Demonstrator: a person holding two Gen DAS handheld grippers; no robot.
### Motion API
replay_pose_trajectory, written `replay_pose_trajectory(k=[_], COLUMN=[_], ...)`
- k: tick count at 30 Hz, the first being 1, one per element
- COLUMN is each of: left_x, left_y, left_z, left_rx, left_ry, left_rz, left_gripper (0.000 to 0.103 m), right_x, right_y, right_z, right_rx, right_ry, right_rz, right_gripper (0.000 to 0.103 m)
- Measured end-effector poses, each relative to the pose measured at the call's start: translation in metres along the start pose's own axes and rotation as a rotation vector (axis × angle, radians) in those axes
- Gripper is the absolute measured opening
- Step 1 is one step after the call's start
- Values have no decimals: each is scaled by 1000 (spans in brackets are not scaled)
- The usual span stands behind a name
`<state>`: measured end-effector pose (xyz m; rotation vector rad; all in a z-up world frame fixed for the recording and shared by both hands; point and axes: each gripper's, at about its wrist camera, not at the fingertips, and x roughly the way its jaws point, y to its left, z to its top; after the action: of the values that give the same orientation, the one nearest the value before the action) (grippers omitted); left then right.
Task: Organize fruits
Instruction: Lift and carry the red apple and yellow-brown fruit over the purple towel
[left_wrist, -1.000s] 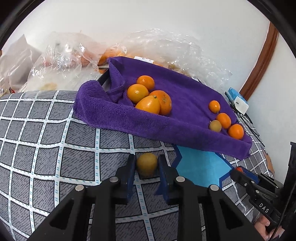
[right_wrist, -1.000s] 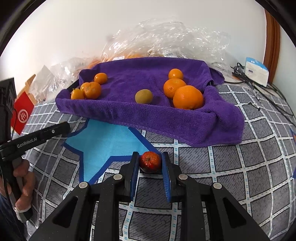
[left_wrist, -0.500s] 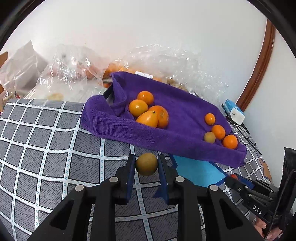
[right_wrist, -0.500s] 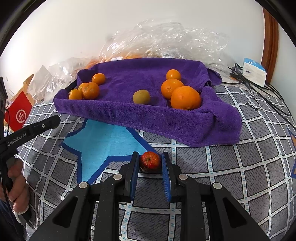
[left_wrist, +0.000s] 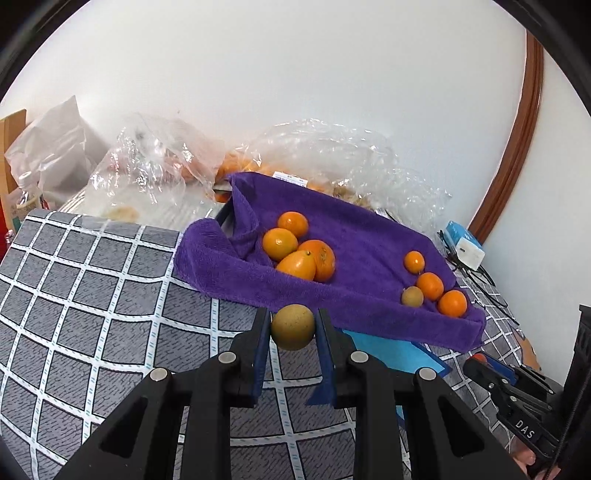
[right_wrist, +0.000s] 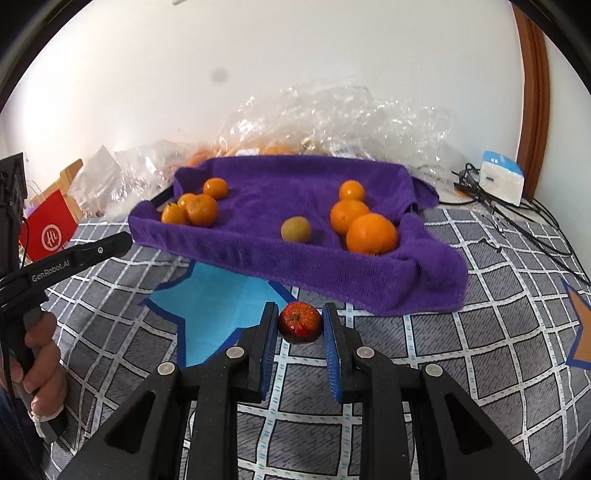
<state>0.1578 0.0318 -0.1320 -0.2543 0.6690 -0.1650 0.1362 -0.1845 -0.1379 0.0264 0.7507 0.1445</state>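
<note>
My left gripper is shut on a round yellow-brown fruit and holds it above the checked cloth, just short of the purple towel tray. My right gripper is shut on a small red apple, lifted near the tray's front edge. The tray holds a group of oranges on one side, smaller oranges on the other, and one brown fruit.
Crumpled clear plastic bags with more fruit lie behind the tray by the wall. A blue star patch marks the grey checked cloth. A white-blue box and cables sit at the right. A red box stands left.
Both grippers have lifted their fruit off the cloth. The left one rose and pulled back, so the tray looks smaller; the right one rose toward the tray.
</note>
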Motion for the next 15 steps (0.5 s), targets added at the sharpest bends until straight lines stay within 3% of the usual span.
replay_pose_trajectory(k=[8,15], left_x=[-4,-4], left_y=[10,20], left_z=[4,13], left_rx=[-51,-89], left_ry=[-24,60], left_rz=[-1,43], left_gripper=[24,24], right_x=[0,-11], right_y=[-9,-24], right_z=[4,23], right_rx=[42,65], right_ry=[-9,3], right_rz=[2,-21], right_gripper=[24,24])
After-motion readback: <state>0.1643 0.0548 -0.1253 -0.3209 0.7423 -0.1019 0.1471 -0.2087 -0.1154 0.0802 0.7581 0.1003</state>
